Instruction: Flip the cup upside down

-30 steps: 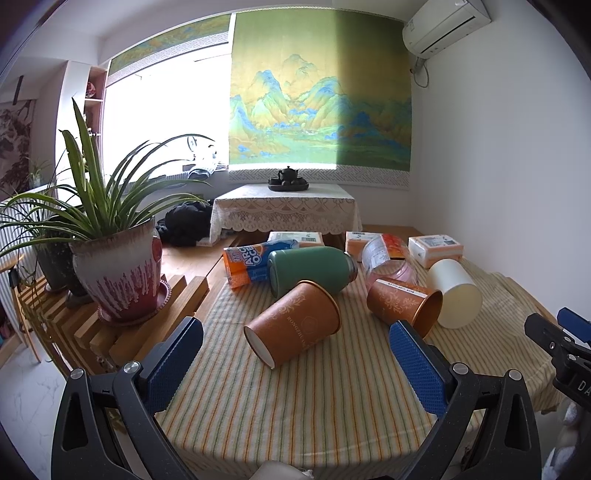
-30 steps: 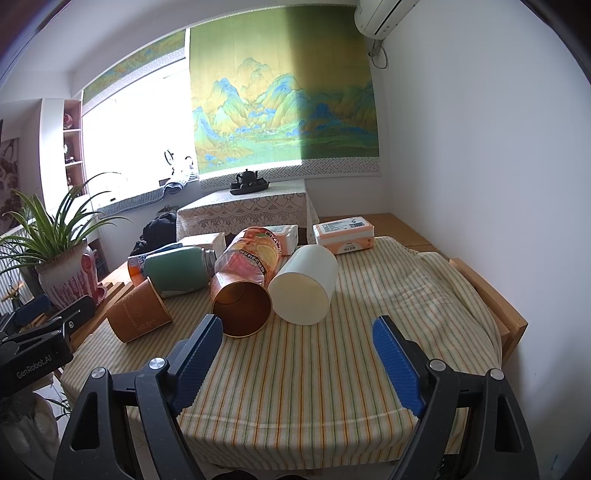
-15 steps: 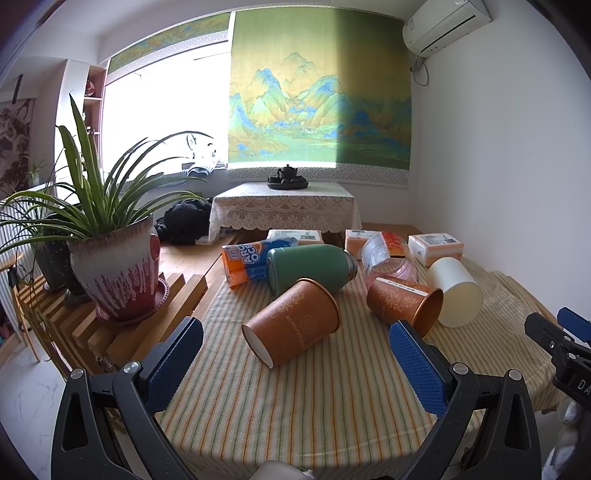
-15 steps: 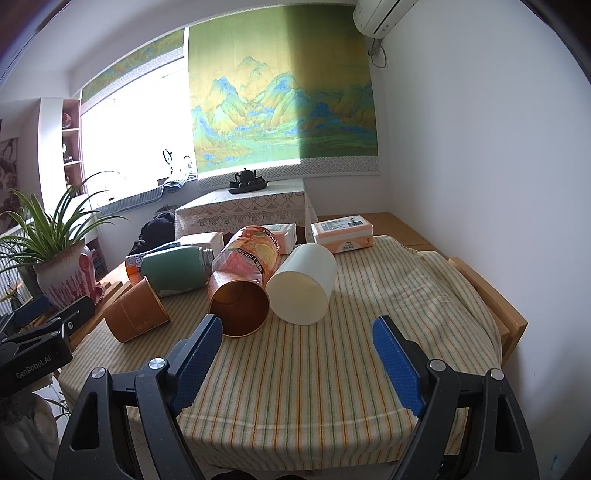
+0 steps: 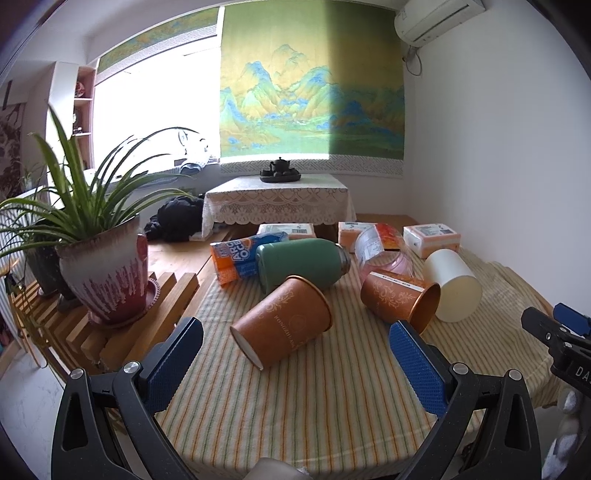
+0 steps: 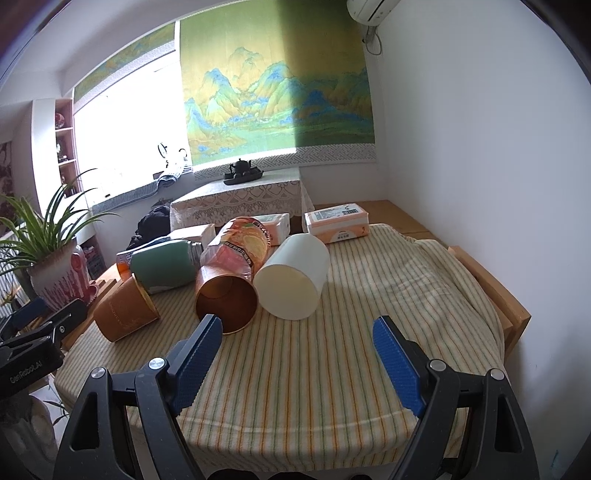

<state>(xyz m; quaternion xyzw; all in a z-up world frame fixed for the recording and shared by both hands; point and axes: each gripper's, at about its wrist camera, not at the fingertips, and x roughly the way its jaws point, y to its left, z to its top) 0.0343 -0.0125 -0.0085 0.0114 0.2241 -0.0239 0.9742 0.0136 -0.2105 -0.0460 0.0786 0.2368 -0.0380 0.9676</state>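
Barely anything has shifted: both grippers, left [image 5: 295, 354] and right [image 6: 297, 347], hover spread wide, empty. Approach step; next, close on the toppled brown paper cup [image 5: 284, 321] at twelve o'clock.

A home living room is indicated: landscape scroll [image 5: 310, 99] hung at 12 o'clock, air conditioner [image 5: 436, 18] at 1 o'clock, potted plant [image 5: 99, 258] at 9 o'clock, lace-covered tea table [image 5: 277, 201] with teapot set [image 5: 279, 171], striped cloth [image 5: 314, 387] spread on the bench.
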